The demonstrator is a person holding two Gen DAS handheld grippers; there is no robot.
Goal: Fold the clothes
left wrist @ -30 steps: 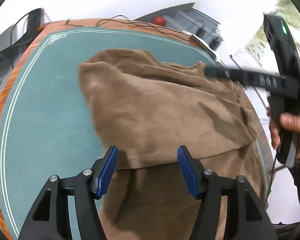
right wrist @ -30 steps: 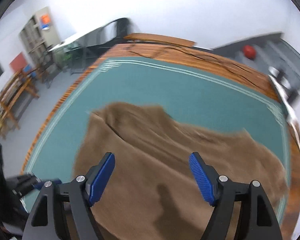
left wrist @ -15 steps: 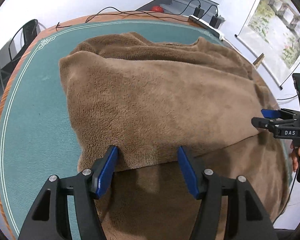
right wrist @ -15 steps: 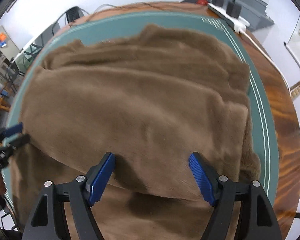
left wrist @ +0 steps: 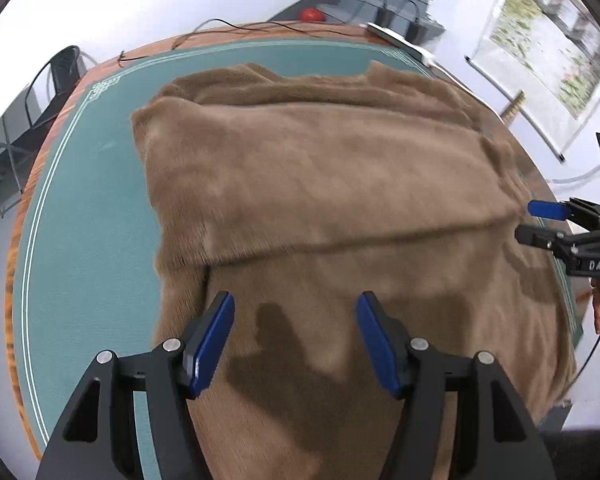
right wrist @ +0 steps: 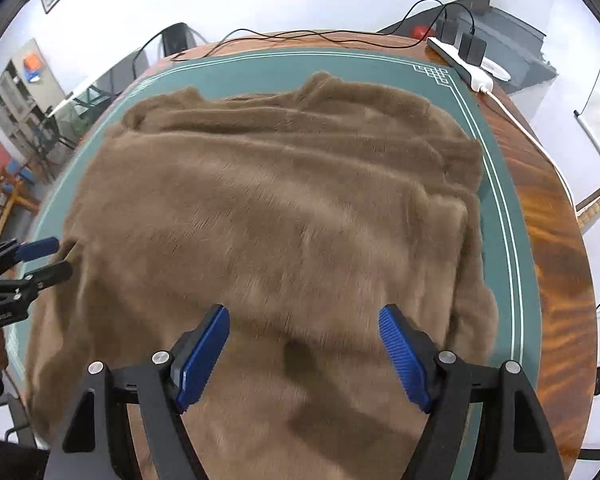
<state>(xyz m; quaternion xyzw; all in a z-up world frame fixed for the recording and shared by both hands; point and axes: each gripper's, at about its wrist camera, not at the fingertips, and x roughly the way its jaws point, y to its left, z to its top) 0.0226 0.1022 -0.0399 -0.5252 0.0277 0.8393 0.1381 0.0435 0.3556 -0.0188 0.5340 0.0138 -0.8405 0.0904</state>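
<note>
A brown fleece garment (left wrist: 320,184) (right wrist: 280,208) lies spread on the green mat (left wrist: 88,208), its far part folded toward me, with the fold's edge running across just beyond both grippers. My left gripper (left wrist: 295,304) hovers over the near, single layer. Its jaws are opening and nothing is between them. It also shows at the left edge of the right wrist view as the left gripper (right wrist: 58,256), next to the garment's left side. My right gripper (right wrist: 303,314) stands open above the cloth, holding nothing, and appears as the right gripper (left wrist: 534,222) by the fold's right end.
The mat covers a round wooden table (right wrist: 548,208). A white power strip (right wrist: 460,60) with plugs and black cables lies at the far edge. A red ball (left wrist: 311,14), a wall scroll (left wrist: 540,40) and a chair (left wrist: 60,68) stand beyond the table.
Both grippers have drawn back toward me from the folded edge, which now lies clear ahead of their tips. The right gripper swung across to the garment's right side.
</note>
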